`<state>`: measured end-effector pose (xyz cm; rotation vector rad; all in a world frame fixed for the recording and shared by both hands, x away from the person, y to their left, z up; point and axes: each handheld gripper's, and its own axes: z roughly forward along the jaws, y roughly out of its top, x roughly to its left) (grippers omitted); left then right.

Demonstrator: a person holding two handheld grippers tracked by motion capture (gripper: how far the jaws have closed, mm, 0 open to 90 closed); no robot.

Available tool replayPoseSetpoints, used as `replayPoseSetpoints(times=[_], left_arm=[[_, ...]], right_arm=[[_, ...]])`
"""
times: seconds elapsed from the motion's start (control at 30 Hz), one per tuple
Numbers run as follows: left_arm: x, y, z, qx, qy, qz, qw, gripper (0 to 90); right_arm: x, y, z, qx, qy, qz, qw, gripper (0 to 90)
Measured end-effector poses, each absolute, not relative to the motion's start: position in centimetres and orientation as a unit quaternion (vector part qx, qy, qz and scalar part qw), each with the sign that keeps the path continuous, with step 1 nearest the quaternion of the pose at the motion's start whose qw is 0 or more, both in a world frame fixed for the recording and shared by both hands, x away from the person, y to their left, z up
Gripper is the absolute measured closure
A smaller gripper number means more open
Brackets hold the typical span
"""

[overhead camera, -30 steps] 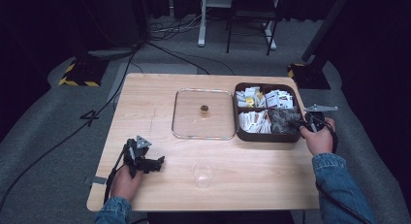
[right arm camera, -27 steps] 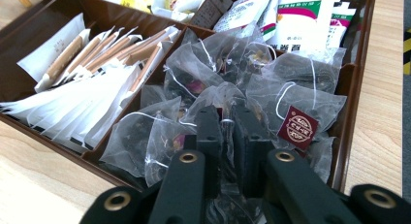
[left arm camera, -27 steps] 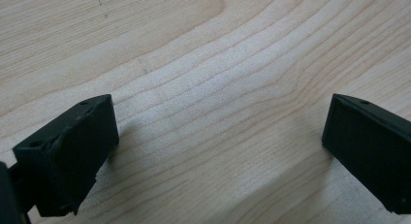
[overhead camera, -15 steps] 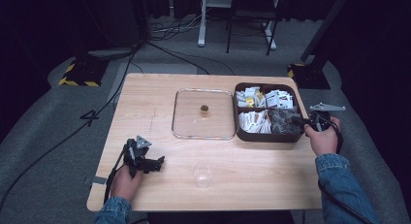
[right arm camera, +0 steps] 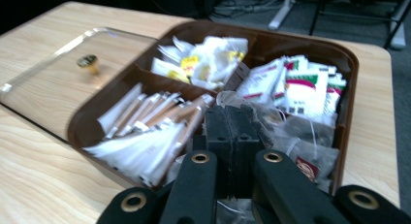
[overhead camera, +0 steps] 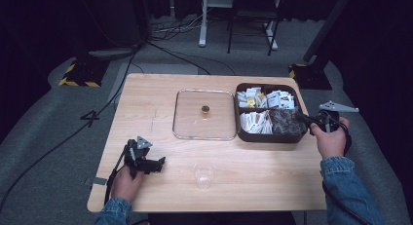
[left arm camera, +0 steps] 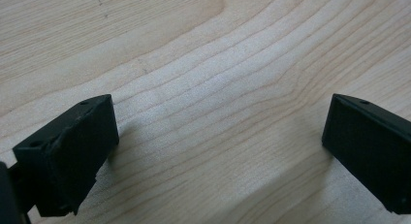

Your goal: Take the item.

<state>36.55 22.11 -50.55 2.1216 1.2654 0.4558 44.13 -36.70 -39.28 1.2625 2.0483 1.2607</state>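
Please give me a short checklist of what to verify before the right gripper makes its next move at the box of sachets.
1. Lid off: ok. The clear lid lies flat on the table beside the brown box.
2. Right gripper placement: ok, at the tea-bag compartment.
3. Right jaws: shut. Whether they pinch a bag: cannot tell.
4. Clear cup upright and free: ok, near the front edge.
5. Left gripper out of the way: ok, open, near the front left corner.

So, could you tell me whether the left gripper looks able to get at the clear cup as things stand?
Probably yes: the left gripper rests with jaws open, and only bare table lies between it and the clear cup.
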Motion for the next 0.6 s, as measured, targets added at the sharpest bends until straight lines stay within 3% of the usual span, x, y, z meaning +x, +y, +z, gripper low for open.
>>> replayPoseSetpoints(times=[0.6], left_arm=[[36.4,22.1,-50.6,0.8,0.483,0.174,0.31,0.0]], right_arm=[[41.3,-34.6,-35.9,0.391,0.741,0.504,0.209,90.0]])
